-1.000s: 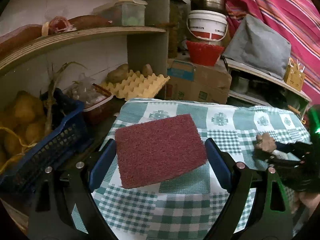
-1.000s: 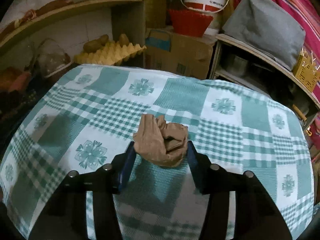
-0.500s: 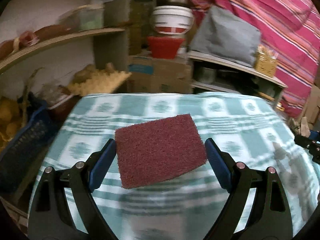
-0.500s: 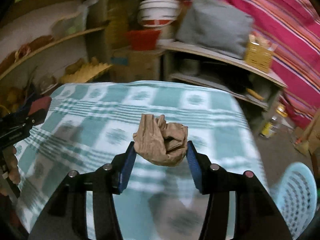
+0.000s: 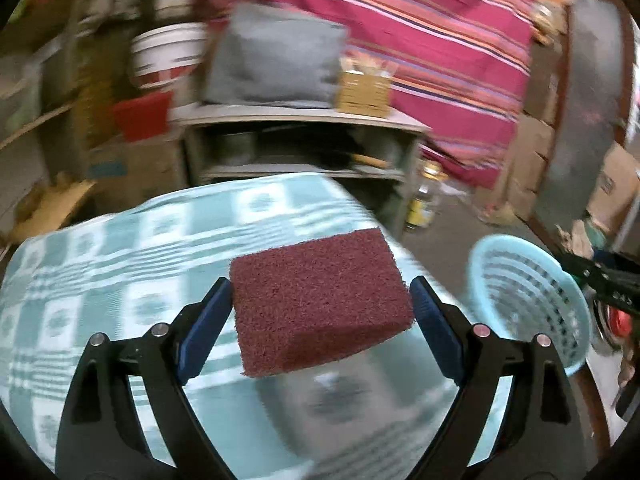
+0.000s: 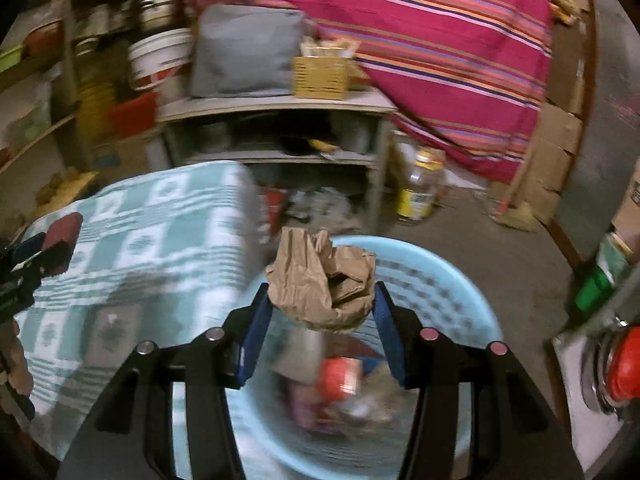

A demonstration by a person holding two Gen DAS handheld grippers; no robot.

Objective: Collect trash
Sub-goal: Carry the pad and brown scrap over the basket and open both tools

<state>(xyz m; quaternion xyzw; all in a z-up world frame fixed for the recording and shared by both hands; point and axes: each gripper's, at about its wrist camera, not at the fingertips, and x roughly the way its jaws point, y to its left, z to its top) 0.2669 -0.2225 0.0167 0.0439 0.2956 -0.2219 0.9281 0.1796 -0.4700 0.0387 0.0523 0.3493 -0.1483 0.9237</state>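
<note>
Each gripper is built of matte black plastic arms that fork into a V, with two round silver screw heads on either arm. The left gripper carries flat blue pads on the inner faces of its fingers, and its arms are thick and angular. The right gripper has the same blue pads, though its screw heads catch a pinkish light.
</note>
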